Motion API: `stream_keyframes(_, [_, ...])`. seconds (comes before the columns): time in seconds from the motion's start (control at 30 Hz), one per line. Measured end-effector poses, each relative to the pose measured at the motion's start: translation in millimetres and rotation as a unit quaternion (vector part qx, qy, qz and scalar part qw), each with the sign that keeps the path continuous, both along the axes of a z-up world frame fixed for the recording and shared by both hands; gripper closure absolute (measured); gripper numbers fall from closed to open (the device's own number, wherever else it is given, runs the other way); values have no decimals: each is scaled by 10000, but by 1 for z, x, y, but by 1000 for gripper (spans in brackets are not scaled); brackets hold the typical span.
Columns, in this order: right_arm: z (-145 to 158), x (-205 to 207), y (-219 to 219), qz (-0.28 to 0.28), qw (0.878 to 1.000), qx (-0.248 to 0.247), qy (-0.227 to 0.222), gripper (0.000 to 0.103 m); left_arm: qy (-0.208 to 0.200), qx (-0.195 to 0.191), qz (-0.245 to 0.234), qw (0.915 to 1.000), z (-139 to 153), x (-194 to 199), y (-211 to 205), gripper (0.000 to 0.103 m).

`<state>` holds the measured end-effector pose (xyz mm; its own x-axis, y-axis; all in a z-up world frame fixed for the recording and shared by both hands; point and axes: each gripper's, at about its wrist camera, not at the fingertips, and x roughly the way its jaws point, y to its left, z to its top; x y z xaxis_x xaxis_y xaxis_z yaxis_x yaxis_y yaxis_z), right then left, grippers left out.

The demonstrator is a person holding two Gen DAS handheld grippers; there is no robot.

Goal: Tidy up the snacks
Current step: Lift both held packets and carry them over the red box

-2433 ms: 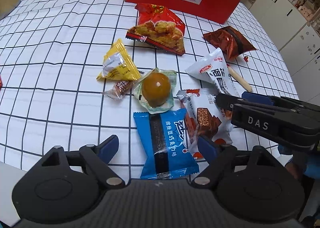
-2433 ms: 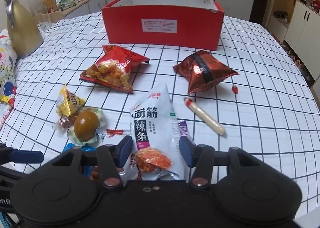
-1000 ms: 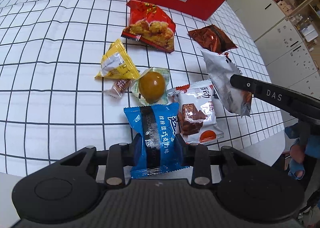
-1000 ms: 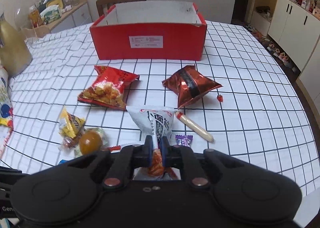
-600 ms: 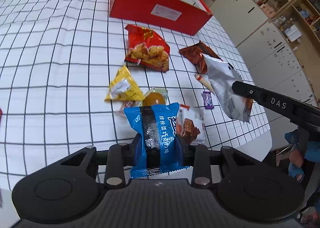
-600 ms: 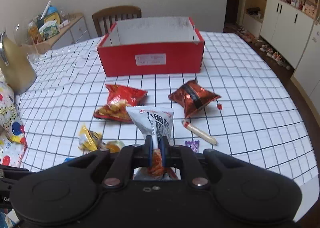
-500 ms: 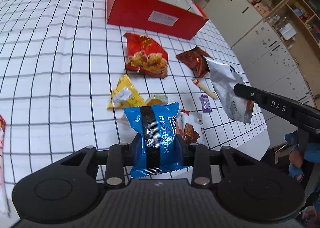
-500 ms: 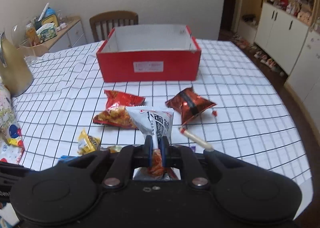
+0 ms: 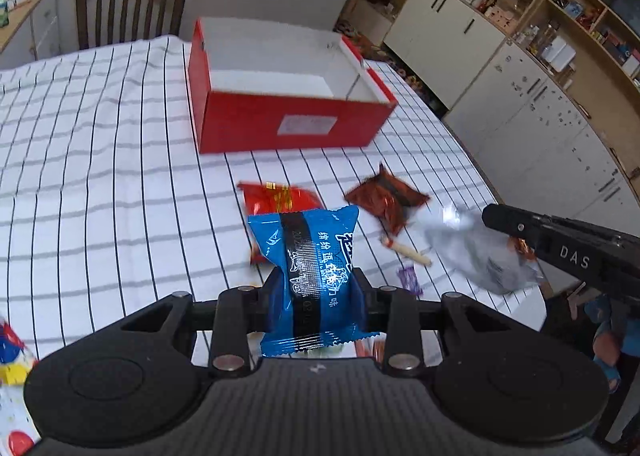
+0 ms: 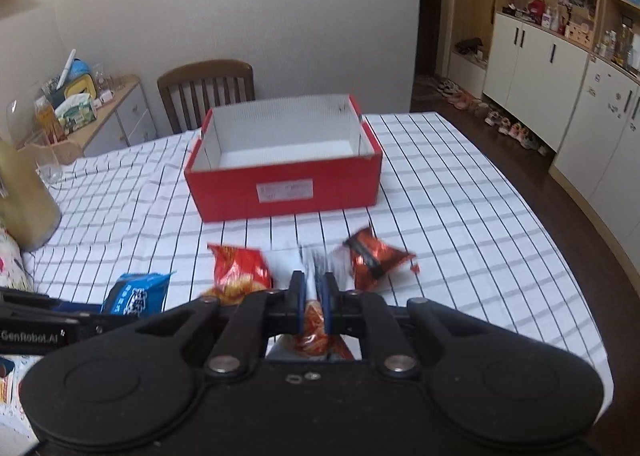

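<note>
My left gripper [image 9: 316, 288] is shut on a blue snack pack [image 9: 310, 256] and holds it above the checked tablecloth. My right gripper [image 10: 313, 296] is shut on a white spicy-strip packet [image 10: 314, 320]; the packet shows silver in the left wrist view [image 9: 476, 256]. The open red box [image 9: 280, 120] stands ahead on the table, white inside and empty [image 10: 286, 176]. A red chip bag [image 10: 238, 268], a dark red foil bag [image 10: 372, 256] and a sausage stick [image 9: 406, 252] lie between the grippers and the box.
A small purple candy [image 9: 409, 278] lies near the table's right edge. A wooden chair [image 10: 206, 90] stands behind the box. A tan jug [image 10: 24, 200] stands at the left. White cabinets [image 10: 560, 68] line the right wall.
Both grippers have risen and tipped up toward the red box, each carrying its packet. The box's inside now shows, and the snacks on the table lie farther below.
</note>
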<state>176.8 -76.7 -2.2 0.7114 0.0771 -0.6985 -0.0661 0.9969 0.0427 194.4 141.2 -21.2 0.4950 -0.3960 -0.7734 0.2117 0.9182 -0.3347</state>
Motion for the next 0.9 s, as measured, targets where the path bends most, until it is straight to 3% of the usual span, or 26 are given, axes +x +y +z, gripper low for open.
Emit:
stream_keyframes(0.03, [1, 8, -4, 69, 10000, 34, -17, 103, -56, 29, 55, 10000, 3, 7, -5, 70])
stream_keyframes(0.2, [-3, 49, -28, 509, 9987, 28, -18, 103, 76, 132, 398, 9991, -1, 37, -29, 69])
stream_keyframes(0.37, [-31, 64, -51, 1188, 9899, 348, 696, 99, 271, 80, 722, 9970, -16, 44, -35, 70])
stream_keyframes(0.5, [-52, 57, -49, 1453, 9821, 279, 1164, 85, 468, 28, 938, 9945, -32, 44, -30, 70])
stream_keyframes(0.67, [-68, 52, -48, 1090, 9800, 624, 1544, 75, 526, -35, 950, 9941, -40, 38, -22, 70])
stream_keyframes(0.77, [-69, 51, -37, 843, 9822, 610, 1563, 54, 481, -70, 892, 9948, -38, 30, -17, 70])
stream_keyframes(0.83, [-70, 52, -26, 738, 9841, 448, 1554, 27, 470, -88, 835, 9954, -37, 25, -13, 70])
stream_keyframes(0.9, [-75, 55, -15, 561, 9850, 292, 1608, 30, 457, -92, 790, 9958, -37, 20, -10, 70])
